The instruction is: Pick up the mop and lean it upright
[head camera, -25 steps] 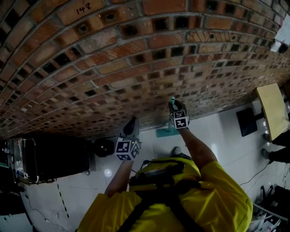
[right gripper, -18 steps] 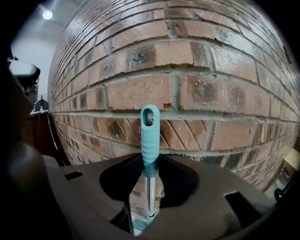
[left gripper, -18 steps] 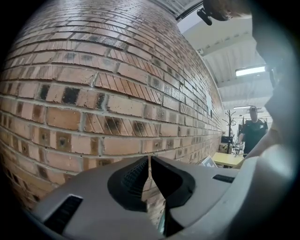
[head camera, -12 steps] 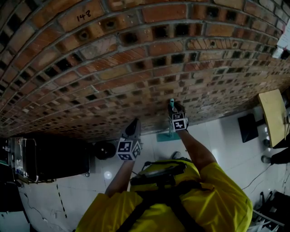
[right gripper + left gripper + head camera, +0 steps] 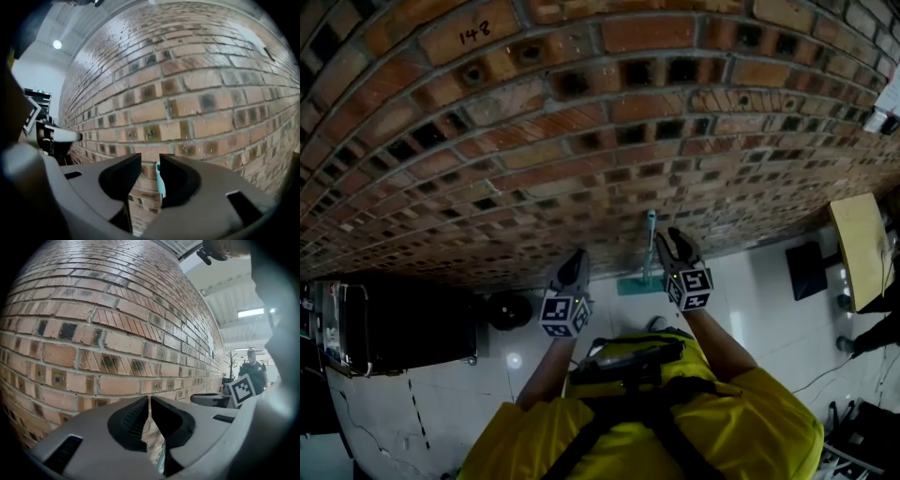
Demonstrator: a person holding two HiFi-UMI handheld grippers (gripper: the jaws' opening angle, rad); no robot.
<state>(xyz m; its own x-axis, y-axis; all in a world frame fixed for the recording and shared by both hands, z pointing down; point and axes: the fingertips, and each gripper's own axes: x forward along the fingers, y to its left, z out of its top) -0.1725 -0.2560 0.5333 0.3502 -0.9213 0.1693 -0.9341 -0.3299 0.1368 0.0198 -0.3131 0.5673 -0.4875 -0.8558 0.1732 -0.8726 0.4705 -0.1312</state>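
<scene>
The mop stands upright against the brick wall, its teal handle (image 5: 650,246) rising from the flat mop head (image 5: 633,285) on the floor. My right gripper (image 5: 671,239) is just right of the handle and apart from it, its jaws opening with nothing between them. In the right gripper view the teal handle (image 5: 159,182) shows beyond the gap of that gripper (image 5: 150,162), beside the right jaw and untouched. My left gripper (image 5: 575,257) hangs left of the mop, facing the wall. Its jaws (image 5: 150,401) are shut and hold nothing.
The brick wall (image 5: 581,131) fills the view ahead. A black case (image 5: 403,328) and a round black object (image 5: 508,309) sit on the floor at left. A wooden table (image 5: 862,234) and a dark mat (image 5: 806,267) lie at right. A person (image 5: 253,372) stands far off.
My right gripper has let go of the mop handle, opened, and drawn back down and to the right. The mop stays leaning on the wall. The left gripper has barely moved.
</scene>
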